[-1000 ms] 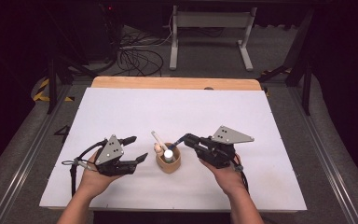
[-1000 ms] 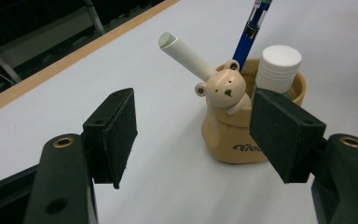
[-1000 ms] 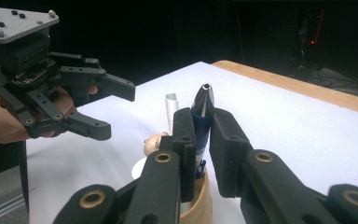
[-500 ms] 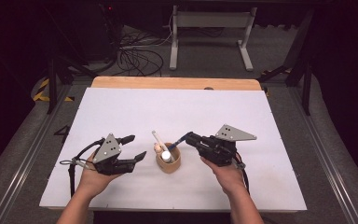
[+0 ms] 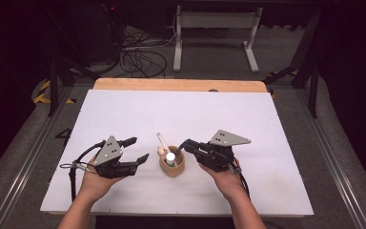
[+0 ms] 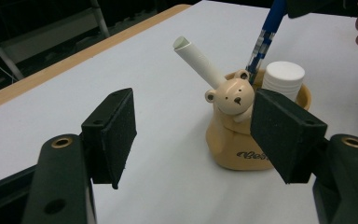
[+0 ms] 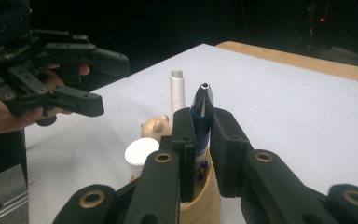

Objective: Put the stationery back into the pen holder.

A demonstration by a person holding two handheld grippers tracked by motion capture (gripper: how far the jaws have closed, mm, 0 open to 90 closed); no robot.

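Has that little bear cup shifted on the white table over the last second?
No. In the high view the bear cup sits at the same spot on the white table, between the left gripper and right gripper.

My right gripper (image 7: pixel 201 140) has its fingers (image 7: pixel 184 135) clamped on a blue pen (image 7: pixel 202 123), whose silver tip points up above them. The pen's lower end sits in a tan holder (image 7: pixel 205 196) on the white surface (image 7: pixel 298 107). In the holder I also see a white tube (image 7: pixel 177 91), a white round cap (image 7: pixel 140 151) and a small bear head (image 7: pixel 156 128). The left gripper (image 7: pixel 93 79) hangs beyond, jaws apart.
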